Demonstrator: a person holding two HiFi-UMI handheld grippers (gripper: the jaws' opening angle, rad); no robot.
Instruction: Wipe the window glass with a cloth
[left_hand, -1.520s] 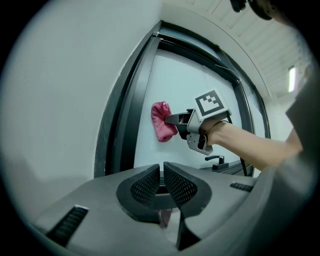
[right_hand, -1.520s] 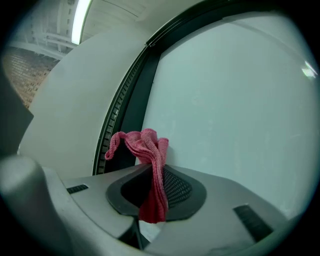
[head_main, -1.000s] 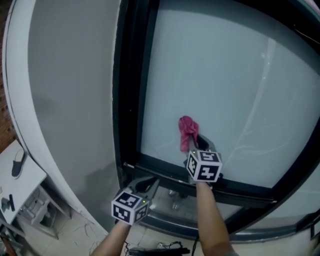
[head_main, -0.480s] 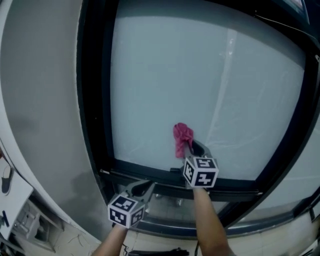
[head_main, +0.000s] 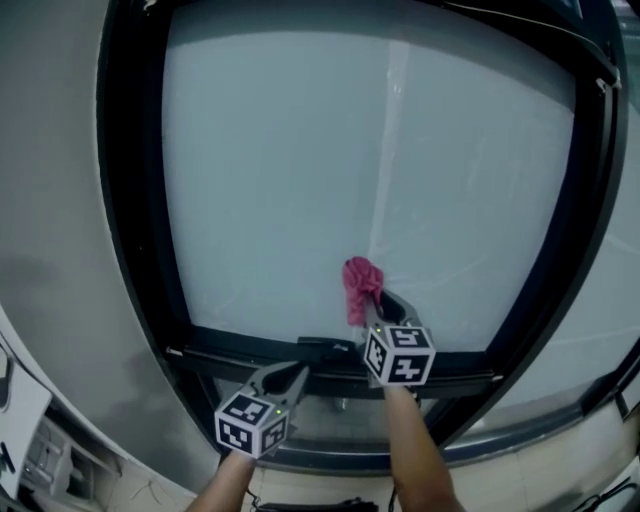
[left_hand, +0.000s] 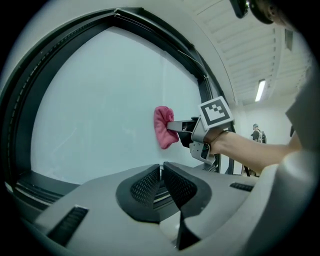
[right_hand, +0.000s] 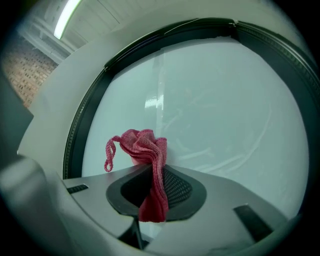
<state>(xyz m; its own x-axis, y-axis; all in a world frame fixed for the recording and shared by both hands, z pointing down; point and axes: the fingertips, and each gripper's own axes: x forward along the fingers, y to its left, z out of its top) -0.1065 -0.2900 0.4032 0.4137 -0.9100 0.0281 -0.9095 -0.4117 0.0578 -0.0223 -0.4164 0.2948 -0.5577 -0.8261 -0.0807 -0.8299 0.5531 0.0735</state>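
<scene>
A frosted window pane (head_main: 330, 170) sits in a black frame (head_main: 135, 220). My right gripper (head_main: 368, 296) is shut on a pink cloth (head_main: 358, 284) and holds it against the lower middle of the glass. The right gripper view shows the pink cloth (right_hand: 149, 170) pinched between the jaws, bunched at the pane (right_hand: 210, 110). My left gripper (head_main: 297, 374) hangs lower, near the bottom rail, jaws shut with nothing between them. In the left gripper view the pink cloth (left_hand: 163, 127) and right gripper (left_hand: 172, 126) press on the glass (left_hand: 100, 105).
A grey wall (head_main: 50, 200) lies left of the window. The frame's bottom rail (head_main: 300, 350) runs just below the cloth. A second pane (head_main: 615, 300) shows at the right edge. A distant person (left_hand: 257, 133) stands in the room behind.
The head view has swung left, so the whole window now fills the frame. The right gripper with the cloth stays low on the glass; the left gripper barely moved.
</scene>
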